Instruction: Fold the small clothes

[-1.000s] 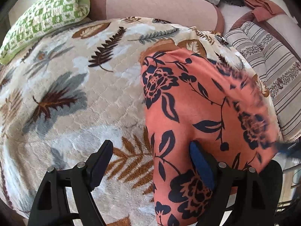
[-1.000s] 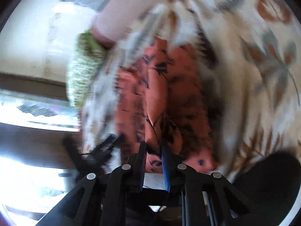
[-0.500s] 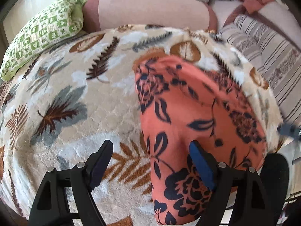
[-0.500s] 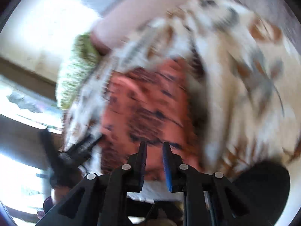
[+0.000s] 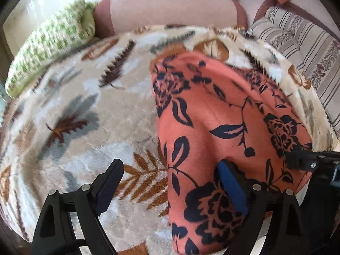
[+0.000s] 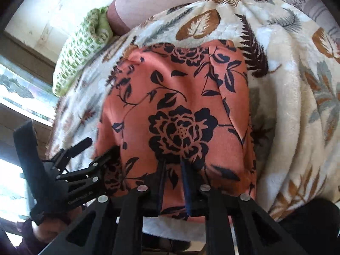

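Observation:
An orange garment with dark blue flowers (image 5: 212, 114) lies folded and flat on the leaf-print blanket (image 5: 89, 110). My left gripper (image 5: 170, 165) hovers over the garment's near left edge. Its jaws are opening wide, the blue-padded right finger (image 5: 231, 187) sits over the cloth and the left finger over bare blanket; nothing is pinched. In the right wrist view my right gripper (image 6: 173, 163) is at the near edge of the garment (image 6: 180, 106), jaws narrow with orange cloth between the pads. The left gripper (image 6: 102, 146) shows at the left there, a hand beneath it.
A green-and-white patterned pillow (image 5: 51, 48) lies at the far left against a pink headboard cushion (image 5: 170, 8). A striped cushion (image 5: 301, 42) sits at the right. The bed's near edge runs just under both grippers, with a window and floor (image 6: 19, 89) beyond at the left.
The right gripper swung over the near edge; the garment, blurred and bunched before, now lies flat. The right gripper's tip has entered the left view's right edge. Left jaws spread slightly wider.

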The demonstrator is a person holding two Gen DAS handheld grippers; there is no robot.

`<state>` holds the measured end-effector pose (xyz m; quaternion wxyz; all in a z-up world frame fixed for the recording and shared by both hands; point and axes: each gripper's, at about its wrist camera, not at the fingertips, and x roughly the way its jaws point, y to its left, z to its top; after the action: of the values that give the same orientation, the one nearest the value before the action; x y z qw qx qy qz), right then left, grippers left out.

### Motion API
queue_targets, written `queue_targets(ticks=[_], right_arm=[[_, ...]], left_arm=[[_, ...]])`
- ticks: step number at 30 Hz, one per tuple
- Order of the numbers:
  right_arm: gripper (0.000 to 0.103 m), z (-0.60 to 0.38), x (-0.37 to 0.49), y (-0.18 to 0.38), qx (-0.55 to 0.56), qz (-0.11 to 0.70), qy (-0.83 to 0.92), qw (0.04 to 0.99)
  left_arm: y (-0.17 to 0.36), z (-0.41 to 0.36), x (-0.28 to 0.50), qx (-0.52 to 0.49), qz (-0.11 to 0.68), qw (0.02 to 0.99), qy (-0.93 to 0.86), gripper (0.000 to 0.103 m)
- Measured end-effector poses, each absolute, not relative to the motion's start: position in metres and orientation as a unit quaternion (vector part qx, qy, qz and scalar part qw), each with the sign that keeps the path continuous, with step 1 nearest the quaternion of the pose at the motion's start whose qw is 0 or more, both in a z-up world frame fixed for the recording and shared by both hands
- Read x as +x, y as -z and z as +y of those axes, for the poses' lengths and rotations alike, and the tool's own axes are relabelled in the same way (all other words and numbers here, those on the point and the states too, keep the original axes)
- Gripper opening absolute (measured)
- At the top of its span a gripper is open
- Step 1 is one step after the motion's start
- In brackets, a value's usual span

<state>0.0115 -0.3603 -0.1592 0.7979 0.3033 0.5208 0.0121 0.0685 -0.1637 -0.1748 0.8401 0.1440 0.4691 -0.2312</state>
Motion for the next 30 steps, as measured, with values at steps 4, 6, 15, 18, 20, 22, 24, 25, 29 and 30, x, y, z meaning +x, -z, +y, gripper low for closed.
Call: queue_targets(ticks=[4, 6, 15, 18, 20, 22, 24, 25, 29, 30], right_arm=[[0.019, -0.362, -0.015, 0.125, 0.289, 0.481, -0.016, 0.828], [0.019, -0.357, -0.020, 0.111, 0.272, 0.467, -0.010, 0.841], [0.075, -0.351, -0.045, 0.077, 0.270, 0.409, 0.012, 0.871], [0.075, -0.344, -0.047, 0.067, 0.255, 0.399, 0.016, 0.881], [0.075, -0.341, -0.048, 0.063, 0.253, 0.395, 0.013, 0.883], [0.075, -0.337, -0.049, 0.057, 0.248, 0.387, 0.018, 0.888], [0.075, -0.333, -0.048, 0.054, 0.242, 0.385, 0.021, 0.890], [0.075, -0.330, -0.048, 0.052, 0.239, 0.384, 0.024, 0.892], [0.075, -0.325, -0.047, 0.051, 0.232, 0.388, 0.024, 0.892], [0.075, -0.323, -0.047, 0.050, 0.230, 0.389, 0.024, 0.892]], left_arm=[[0.149, -0.158, 0.053, 0.146, 0.432, 0.861, 0.226, 0.091], [0.132, -0.156, 0.045, 0.147, 0.407, 0.874, 0.221, 0.091], [0.078, -0.135, 0.031, 0.138, 0.337, 0.908, 0.210, 0.091], [0.072, -0.128, 0.029, 0.129, 0.335, 0.911, 0.204, 0.091], [0.069, -0.122, 0.030, 0.124, 0.336, 0.912, 0.199, 0.091], [0.067, -0.120, 0.028, 0.120, 0.334, 0.914, 0.195, 0.091], [0.066, -0.117, 0.028, 0.116, 0.334, 0.915, 0.194, 0.091], [0.066, -0.115, 0.029, 0.115, 0.334, 0.915, 0.192, 0.091], [0.066, -0.110, 0.029, 0.111, 0.335, 0.916, 0.189, 0.091], [0.066, -0.108, 0.029, 0.109, 0.336, 0.916, 0.188, 0.091]])
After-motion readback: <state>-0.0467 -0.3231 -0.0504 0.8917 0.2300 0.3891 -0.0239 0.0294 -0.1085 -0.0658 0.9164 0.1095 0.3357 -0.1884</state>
